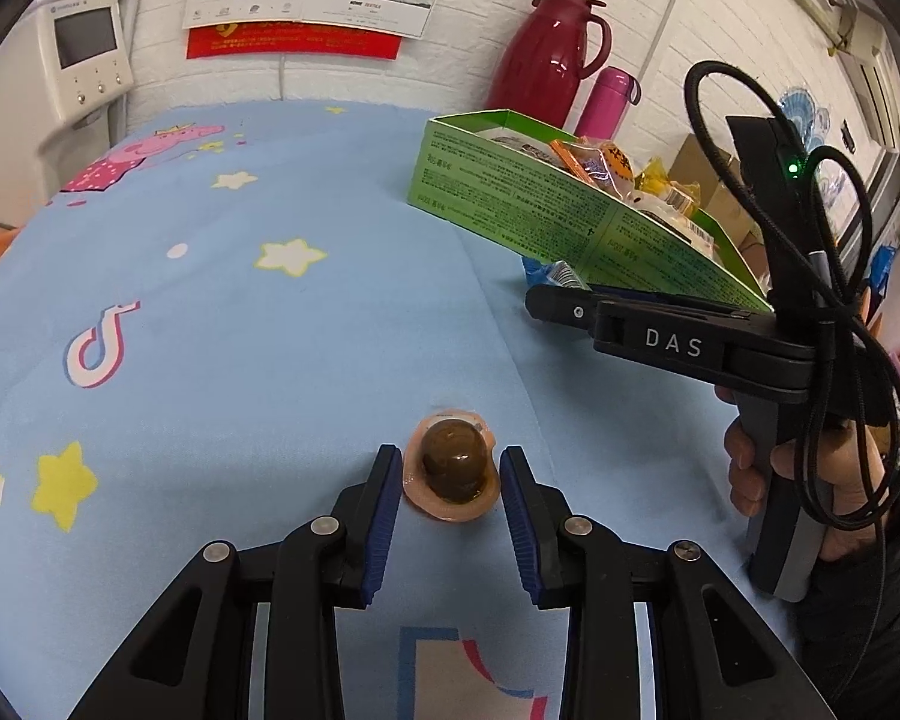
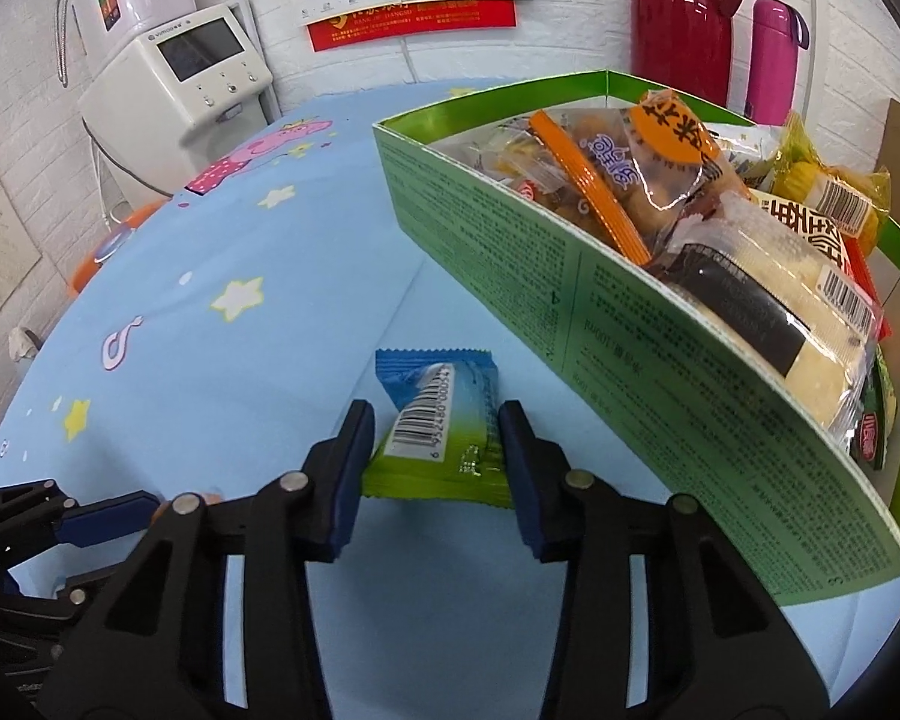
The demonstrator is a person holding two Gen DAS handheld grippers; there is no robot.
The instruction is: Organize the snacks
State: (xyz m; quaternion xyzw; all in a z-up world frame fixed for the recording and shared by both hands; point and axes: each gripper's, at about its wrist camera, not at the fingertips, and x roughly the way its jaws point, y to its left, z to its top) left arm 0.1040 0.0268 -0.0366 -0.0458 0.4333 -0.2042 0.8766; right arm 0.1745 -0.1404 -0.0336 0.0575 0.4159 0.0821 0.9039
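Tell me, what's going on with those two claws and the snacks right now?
Left gripper open around brown jelly cup. Right gripper open, straddling blue-green packet. Green box nearly full. Nothing blocking.

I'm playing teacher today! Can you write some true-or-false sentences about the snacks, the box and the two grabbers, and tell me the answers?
1. The green box already has snacks in it. True.
2. The left gripper is squeezing the brown jelly cup. False: its jaws are open on either side of it.
3. The blue-and-green packet sits between the right gripper fingers. True.
4. The red jug lies tipped over. False: it stands upright.
5. The tablecloth is plain white. False: it's blue with stars.
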